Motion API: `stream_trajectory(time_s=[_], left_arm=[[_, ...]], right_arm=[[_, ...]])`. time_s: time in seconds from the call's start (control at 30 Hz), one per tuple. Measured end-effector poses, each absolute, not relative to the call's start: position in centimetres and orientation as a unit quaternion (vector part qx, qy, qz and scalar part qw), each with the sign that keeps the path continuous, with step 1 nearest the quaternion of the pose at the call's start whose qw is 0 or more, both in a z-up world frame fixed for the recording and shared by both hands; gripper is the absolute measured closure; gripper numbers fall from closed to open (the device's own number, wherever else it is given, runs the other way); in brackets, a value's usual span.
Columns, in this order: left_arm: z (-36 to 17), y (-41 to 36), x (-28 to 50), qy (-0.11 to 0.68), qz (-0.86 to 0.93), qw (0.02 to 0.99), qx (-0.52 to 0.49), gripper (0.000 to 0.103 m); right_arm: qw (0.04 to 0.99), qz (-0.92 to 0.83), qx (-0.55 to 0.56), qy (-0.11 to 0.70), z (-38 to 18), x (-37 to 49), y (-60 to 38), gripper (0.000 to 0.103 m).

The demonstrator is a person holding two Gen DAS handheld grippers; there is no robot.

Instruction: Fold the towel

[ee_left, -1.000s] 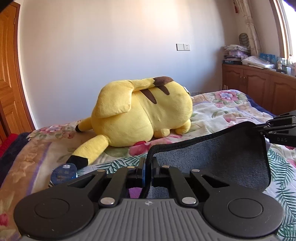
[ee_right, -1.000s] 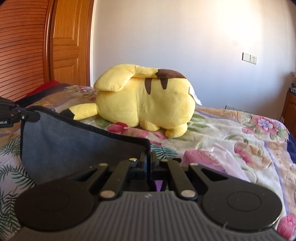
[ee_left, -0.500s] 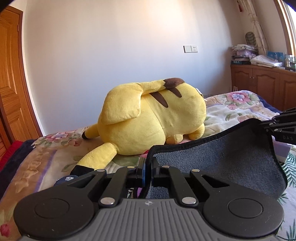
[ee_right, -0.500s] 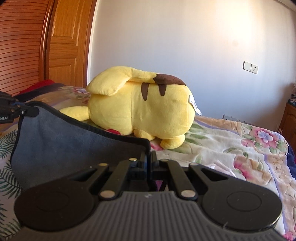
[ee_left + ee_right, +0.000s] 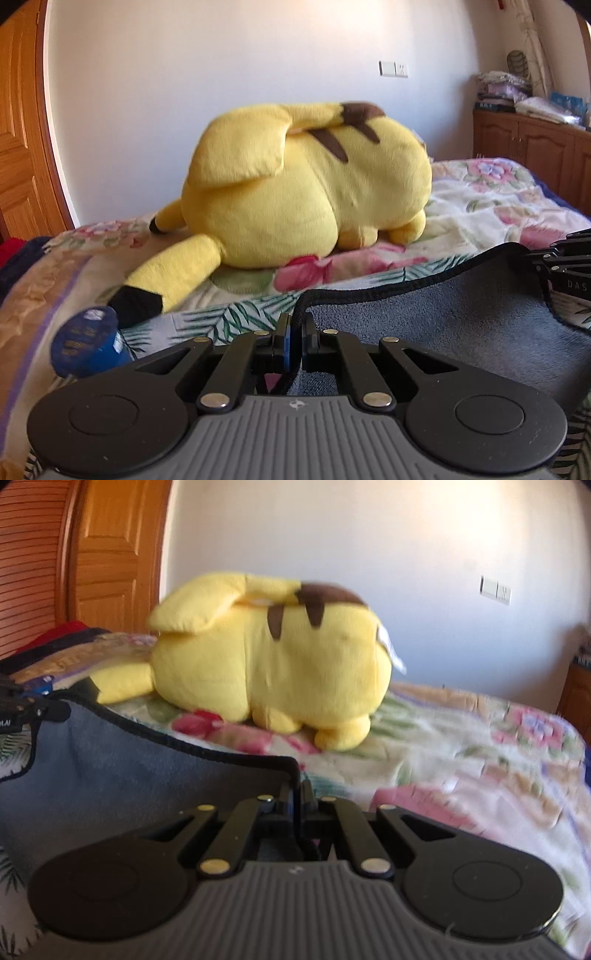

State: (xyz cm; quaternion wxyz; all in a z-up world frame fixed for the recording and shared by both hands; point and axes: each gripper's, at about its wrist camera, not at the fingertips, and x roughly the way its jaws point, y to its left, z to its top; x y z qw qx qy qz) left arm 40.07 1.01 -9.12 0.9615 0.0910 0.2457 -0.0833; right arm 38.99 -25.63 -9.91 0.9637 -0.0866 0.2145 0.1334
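Note:
A grey towel (image 5: pixel 461 317) with a black hem hangs stretched between my two grippers above the flowered bed. My left gripper (image 5: pixel 296 325) is shut on one top corner of it. My right gripper (image 5: pixel 298 794) is shut on the other top corner; the towel (image 5: pixel 122 771) runs off to the left in the right wrist view. The right gripper also shows at the right edge of the left wrist view (image 5: pixel 561 266), and the left gripper at the left edge of the right wrist view (image 5: pixel 22 709). The towel's lower part is hidden below both cameras.
A big yellow plush toy (image 5: pixel 306 184) lies on the bed (image 5: pixel 480 206) just beyond the towel. A blue round tin (image 5: pixel 88 343) sits at the left near the plush's tail. A wooden door (image 5: pixel 110 554) is left, wooden cabinets (image 5: pixel 532 147) right.
Both grippers have moved forward toward the plush and dipped, carrying the towel with them. The towel's top edge now sits lower and both views are blurred by motion.

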Motion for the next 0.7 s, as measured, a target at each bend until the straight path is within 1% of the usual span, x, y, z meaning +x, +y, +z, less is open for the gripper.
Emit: stream_trajectory(time_s=[0.17, 0.2, 0.27, 0.3, 0.33, 0.37, 0.4, 0.43, 0.5, 0.57, 0.7], left_arm=[[-10.4, 0.6, 40.8, 0.259, -0.084, 0.957, 0.096, 0.103], [-10.5, 0.4, 40.8, 0.257, -0.081, 0.958, 0.101, 0.096], [-10.6, 0.1, 40.8, 0.257, -0.079, 0.957, 0.107, 0.094], [-10.7, 0.0, 40.8, 0.26, -0.079, 0.956, 0.108, 0.087], [-10.8, 0.0, 40.8, 0.261, -0.078, 0.956, 0.107, 0.083], [-10.8, 0.0, 40.6, 0.261, -0.078, 0.956, 0.105, 0.074], [-10.7, 0.0, 40.5, 0.261, -0.079, 0.957, 0.1, 0.067], [-10.7, 0.0, 40.3, 0.262, -0.08, 0.957, 0.096, 0.065], [-10.5, 0.0, 39.9, 0.262, -0.08, 0.957, 0.093, 0.054], [-10.2, -0.1, 39.3, 0.262, -0.077, 0.957, 0.093, 0.047], [-9.5, 0.0, 37.5, 0.267, -0.077, 0.958, 0.074, 0.04]], right_arm=[[0.96, 0.129, -0.08, 0.236, -11.5, 39.9, -25.6, 0.099], [0.959, 0.129, -0.078, 0.239, -11.7, 40.0, -25.6, 0.099], [0.959, 0.125, -0.081, 0.24, -12.0, 40.1, -25.4, 0.099], [0.959, 0.124, -0.085, 0.241, -12.0, 40.0, -25.4, 0.098], [0.959, 0.123, -0.088, 0.242, -12.0, 40.1, -25.3, 0.093], [0.959, 0.122, -0.088, 0.242, -11.9, 40.0, -25.3, 0.087], [0.959, 0.121, -0.087, 0.242, -11.8, 40.0, -25.3, 0.064], [0.959, 0.119, -0.085, 0.242, -11.7, 39.9, -25.4, 0.045], [0.961, 0.121, -0.078, 0.237, -11.3, 39.5, -25.7, 0.044], [0.96, 0.123, -0.076, 0.241, -11.0, 39.2, -25.8, 0.044], [0.959, 0.135, -0.044, 0.247, -9.9, 37.8, -26.3, 0.044]])
